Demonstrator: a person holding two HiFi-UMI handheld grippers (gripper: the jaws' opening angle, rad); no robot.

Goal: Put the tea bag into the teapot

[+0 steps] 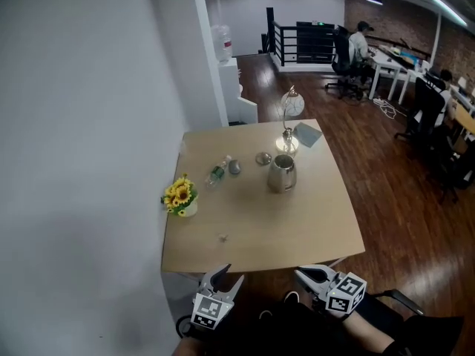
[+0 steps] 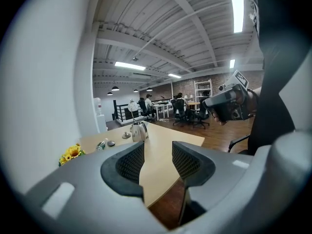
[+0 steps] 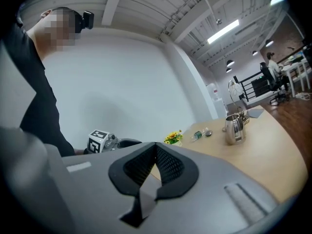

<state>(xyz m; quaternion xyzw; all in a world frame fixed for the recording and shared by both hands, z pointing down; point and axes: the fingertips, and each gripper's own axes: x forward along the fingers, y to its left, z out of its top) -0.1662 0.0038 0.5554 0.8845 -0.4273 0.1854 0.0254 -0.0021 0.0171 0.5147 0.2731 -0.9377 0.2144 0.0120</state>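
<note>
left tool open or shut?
Open: the left tool shows its pads apart in the left gripper view, bare table visible through the gap, nothing between them.

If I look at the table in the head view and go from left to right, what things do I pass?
sunflowers → water bottle → small gray round thing → small round metal lid → metal teapot → gray pad
</note>
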